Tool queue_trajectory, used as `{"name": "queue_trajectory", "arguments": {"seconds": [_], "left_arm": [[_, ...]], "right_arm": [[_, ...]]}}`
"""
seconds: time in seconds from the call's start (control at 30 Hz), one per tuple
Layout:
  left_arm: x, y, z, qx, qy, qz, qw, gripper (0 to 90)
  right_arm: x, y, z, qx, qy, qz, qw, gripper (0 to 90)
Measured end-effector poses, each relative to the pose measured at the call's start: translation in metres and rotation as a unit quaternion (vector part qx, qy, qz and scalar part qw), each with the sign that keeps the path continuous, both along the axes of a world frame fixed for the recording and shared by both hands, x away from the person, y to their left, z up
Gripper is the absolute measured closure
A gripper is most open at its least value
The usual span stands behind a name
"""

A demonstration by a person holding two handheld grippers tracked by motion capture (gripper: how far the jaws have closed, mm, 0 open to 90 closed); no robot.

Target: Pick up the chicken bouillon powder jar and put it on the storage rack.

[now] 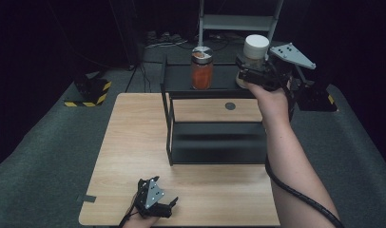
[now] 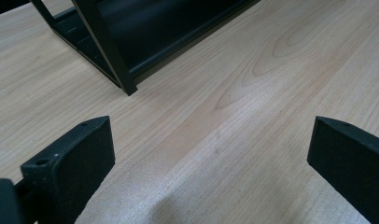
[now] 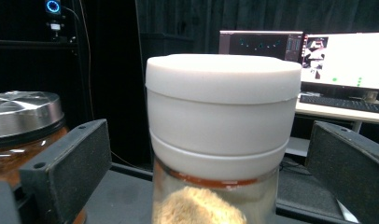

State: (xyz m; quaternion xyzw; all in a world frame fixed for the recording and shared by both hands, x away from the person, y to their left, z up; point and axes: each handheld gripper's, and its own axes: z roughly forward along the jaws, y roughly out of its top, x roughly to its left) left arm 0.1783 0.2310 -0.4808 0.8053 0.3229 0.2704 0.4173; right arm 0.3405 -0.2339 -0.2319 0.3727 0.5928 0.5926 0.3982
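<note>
Up on the shelf [image 1: 181,81], the right hand-held gripper [image 3: 211,154] brackets the white-lidded jar [image 3: 220,121], jaws apart; the left hand-held gripper [image 2: 211,154] gapes empty.

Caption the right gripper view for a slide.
Open right gripper straddling a white-lidded jar, beside a metal-lidded jar.

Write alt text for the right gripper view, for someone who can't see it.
A glass jar with a white lid stands between the right gripper's two open black jaws, a gap showing on each side. A silver-lidded jar stands at the left, and lit monitors glow on a desk behind.
</note>
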Motion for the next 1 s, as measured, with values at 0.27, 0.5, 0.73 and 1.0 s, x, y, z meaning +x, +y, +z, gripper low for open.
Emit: {"name": "queue_trajectory", "arguments": {"seconds": [0.27, 0.5, 0.73, 1.0], "left_arm": [[0.000, -0.001, 0.001, 0.005, 0.000, -0.002, 1.0000, 0.9], [0.000, -0.001, 0.000, 0.005, -0.002, 0.000, 1.0000, 0.9], [-0.001, -0.001, 0.000, 0.000, -0.001, 0.002, 1.0000, 0.9], [-0.002, -0.001, -0.001, 0.002, -0.004, 0.002, 1.0000, 0.9]], "right_arm": [[-0.020, -0.007, -0.004, 0.000, -0.003, 0.008, 1.0000, 0.0], [-0.044, -0.018, -0.011, -0.001, -0.009, 0.015, 0.9999, 0.0], [-0.064, -0.028, -0.019, -0.004, -0.012, 0.019, 0.9997, 0.0], [-0.081, -0.036, -0.027, -0.012, -0.019, 0.032, 0.9992, 0.0]]}}
